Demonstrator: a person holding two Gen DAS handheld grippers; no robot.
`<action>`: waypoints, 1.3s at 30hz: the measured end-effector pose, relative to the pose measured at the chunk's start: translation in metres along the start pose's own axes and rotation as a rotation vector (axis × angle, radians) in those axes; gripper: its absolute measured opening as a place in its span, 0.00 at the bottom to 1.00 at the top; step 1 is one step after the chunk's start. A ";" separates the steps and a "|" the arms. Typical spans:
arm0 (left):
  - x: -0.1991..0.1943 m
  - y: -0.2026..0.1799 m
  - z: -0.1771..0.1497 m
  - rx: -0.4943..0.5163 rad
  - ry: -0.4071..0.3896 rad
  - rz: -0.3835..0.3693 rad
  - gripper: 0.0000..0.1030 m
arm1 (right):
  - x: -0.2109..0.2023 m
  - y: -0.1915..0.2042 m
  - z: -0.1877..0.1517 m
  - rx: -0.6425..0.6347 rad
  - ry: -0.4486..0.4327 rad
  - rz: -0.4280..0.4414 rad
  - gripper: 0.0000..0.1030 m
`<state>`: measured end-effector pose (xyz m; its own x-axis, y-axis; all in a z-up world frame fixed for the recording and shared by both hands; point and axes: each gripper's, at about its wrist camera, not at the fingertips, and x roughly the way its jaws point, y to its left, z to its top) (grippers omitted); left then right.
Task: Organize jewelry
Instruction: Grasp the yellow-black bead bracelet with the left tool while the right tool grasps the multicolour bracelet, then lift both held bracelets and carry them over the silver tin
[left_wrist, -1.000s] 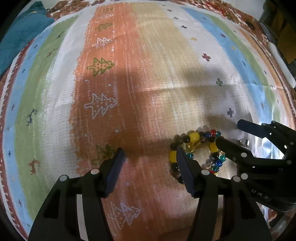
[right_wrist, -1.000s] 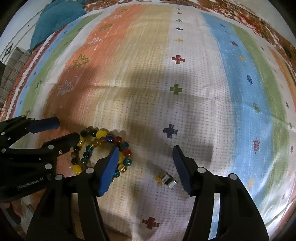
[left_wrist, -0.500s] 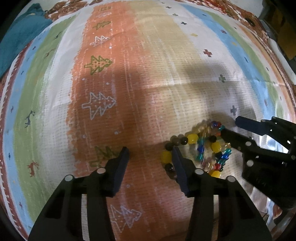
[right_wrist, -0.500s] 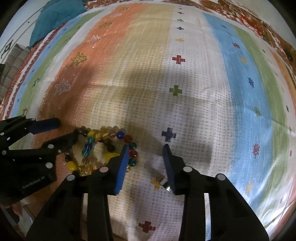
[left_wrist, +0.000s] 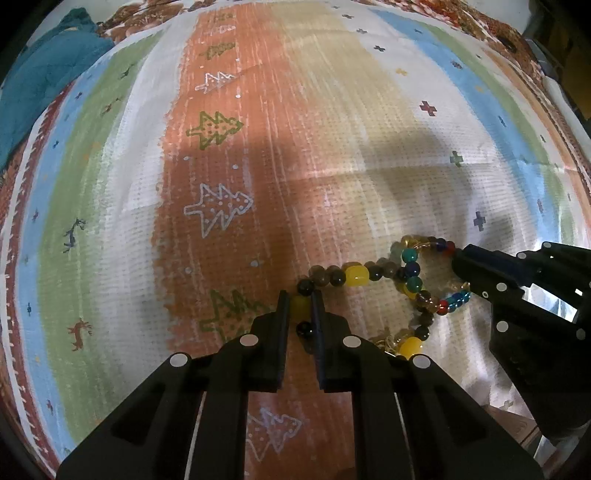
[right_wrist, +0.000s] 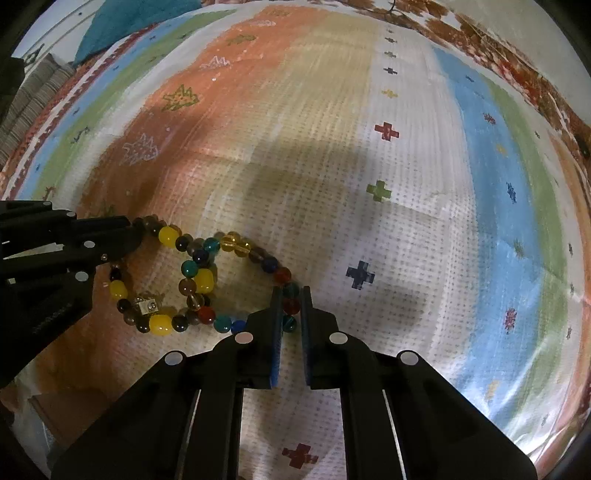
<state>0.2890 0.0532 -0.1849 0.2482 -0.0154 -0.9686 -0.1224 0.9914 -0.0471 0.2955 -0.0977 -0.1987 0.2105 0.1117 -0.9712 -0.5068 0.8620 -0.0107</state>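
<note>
Two bead bracelets lie tangled on the striped cloth. The one with yellow and brown beads (left_wrist: 356, 275) (right_wrist: 168, 236) is pinched at a yellow bead by my left gripper (left_wrist: 300, 308) (right_wrist: 127, 230), which is shut on it. The multicoloured one with red, teal and blue beads (right_wrist: 269, 264) (left_wrist: 412, 267) is pinched by my right gripper (right_wrist: 288, 302) (left_wrist: 458, 258), which is shut on its red and teal beads. The two bracelets overlap in the middle. A small silver cube charm (right_wrist: 147, 306) sits among the yellow bracelet's beads.
The striped patterned cloth (left_wrist: 332, 129) (right_wrist: 406, 184) covers the whole surface. A teal fabric (left_wrist: 40, 77) (right_wrist: 122, 26) lies at the far left corner. The cloth's near edge and a bare surface (right_wrist: 55, 398) show at the lower left of the right wrist view.
Both grippers went from open to shut, each on a bracelet. The bracelets, first piled together, have been drawn apart sideways. The silver piece near the right gripper is out of view.
</note>
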 end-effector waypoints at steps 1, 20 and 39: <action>-0.002 0.001 0.000 -0.003 -0.004 -0.005 0.11 | -0.003 -0.001 0.000 0.003 -0.012 -0.003 0.09; -0.067 -0.026 -0.001 0.008 -0.146 -0.103 0.11 | -0.054 -0.021 -0.006 0.104 -0.097 0.112 0.09; -0.108 -0.031 -0.013 0.036 -0.230 -0.088 0.11 | -0.090 -0.020 -0.024 0.115 -0.155 0.078 0.09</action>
<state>0.2537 0.0227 -0.0822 0.4687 -0.0764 -0.8801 -0.0568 0.9916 -0.1163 0.2667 -0.1373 -0.1165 0.3052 0.2475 -0.9196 -0.4301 0.8974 0.0987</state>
